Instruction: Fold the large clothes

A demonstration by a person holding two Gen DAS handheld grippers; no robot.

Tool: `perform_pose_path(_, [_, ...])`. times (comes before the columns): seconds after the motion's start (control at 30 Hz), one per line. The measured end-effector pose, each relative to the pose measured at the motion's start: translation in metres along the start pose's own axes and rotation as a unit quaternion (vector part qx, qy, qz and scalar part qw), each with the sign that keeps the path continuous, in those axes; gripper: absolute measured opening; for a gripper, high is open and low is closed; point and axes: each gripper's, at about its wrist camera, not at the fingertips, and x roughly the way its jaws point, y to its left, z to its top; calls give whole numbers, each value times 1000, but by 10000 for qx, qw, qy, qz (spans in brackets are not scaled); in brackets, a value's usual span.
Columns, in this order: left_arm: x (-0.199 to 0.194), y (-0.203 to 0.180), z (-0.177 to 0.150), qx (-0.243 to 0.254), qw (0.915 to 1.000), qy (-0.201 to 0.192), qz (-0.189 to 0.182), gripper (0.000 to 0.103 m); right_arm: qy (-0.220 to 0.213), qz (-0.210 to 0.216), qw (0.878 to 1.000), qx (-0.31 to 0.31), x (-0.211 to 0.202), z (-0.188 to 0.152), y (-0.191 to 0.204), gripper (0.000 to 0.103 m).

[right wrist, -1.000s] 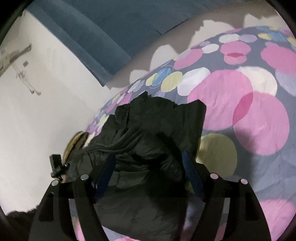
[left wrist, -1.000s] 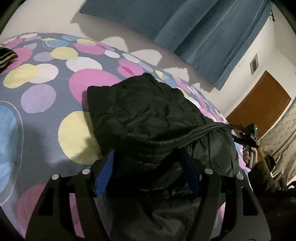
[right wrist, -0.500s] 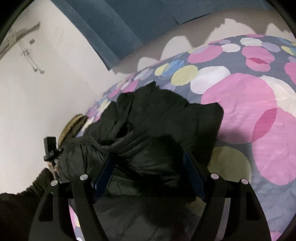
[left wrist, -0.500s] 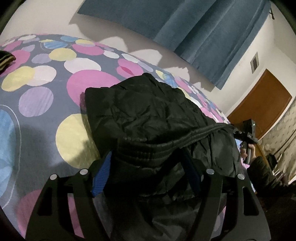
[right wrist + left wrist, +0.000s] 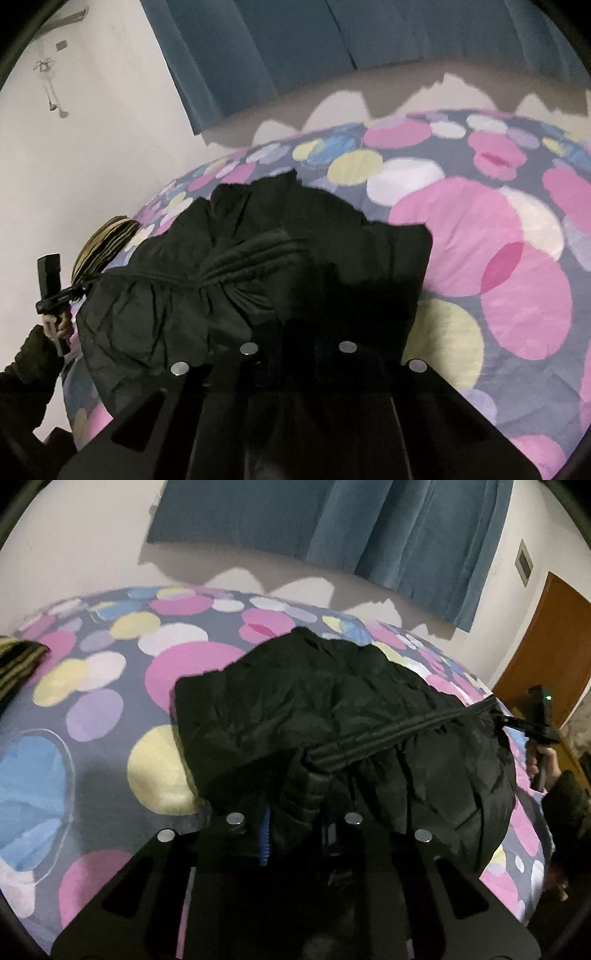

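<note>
Blue curtains (image 5: 388, 528) hang over a pale wall behind the bed (image 5: 92, 709), whose cover is printed with pink, yellow, lilac and blue circles. On that cover, near the bed's near edge as I see it, lies the black puffer jacket (image 5: 314, 709), bunched and partly doubled over, with a dark corded seam stretched taut across its upper fold.

From my left wrist view, my left hand-held gripper (image 5: 295, 830) sits low at the jacket's near edge, its jaws closing, drawn narrow with a thick ridge of quilted black fabric pinched between the blue-lined pads. At the right of that same view my right hand-held gripper (image 5: 541, 720) shows small and dark with a green light, gripped by a hand in a dark sleeve (image 5: 565, 801), at the far end of the taut seam.

From the right wrist view, the right hand-held gripper (image 5: 297, 354) is narrowed right down on the jacket (image 5: 258, 288); the fabric there is so dark that the pads themselves cannot be made out, but cloth fills the gap between the fingers. The left hand-held gripper (image 5: 55, 291) appears at the left edge of this view, held upright in a hand, with the seam running from it into the jacket.

Beyond the jacket, a striped olive-and-black cloth (image 5: 18, 664) lies at the bed's left edge, and a brown wooden door (image 5: 546, 650) stands past the bed's right side.
</note>
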Motion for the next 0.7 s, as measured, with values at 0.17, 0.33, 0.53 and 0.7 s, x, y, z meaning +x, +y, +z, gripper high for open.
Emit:
perform_pose_path(0.17, [-27, -11, 19, -36, 9992, -357, 156, 15, -278, -213, 9990, -266, -26, 14, 20, 9])
perform_pose_path(0.33, [-30, -18, 56, 94, 9978, -521, 392, 15, -571, -360, 9969, -398, -37, 47, 31, 9])
perform_pose_path(0.53, [-1, -14, 118, 144, 9944, -643, 824, 14, -774, -585, 9951, -175, -14, 99, 20, 9])
perform_pose_path(0.7, [48, 2, 165, 3, 9917, -604, 1138, 14, -726, -844, 9937, 160, 28, 135, -2, 9])
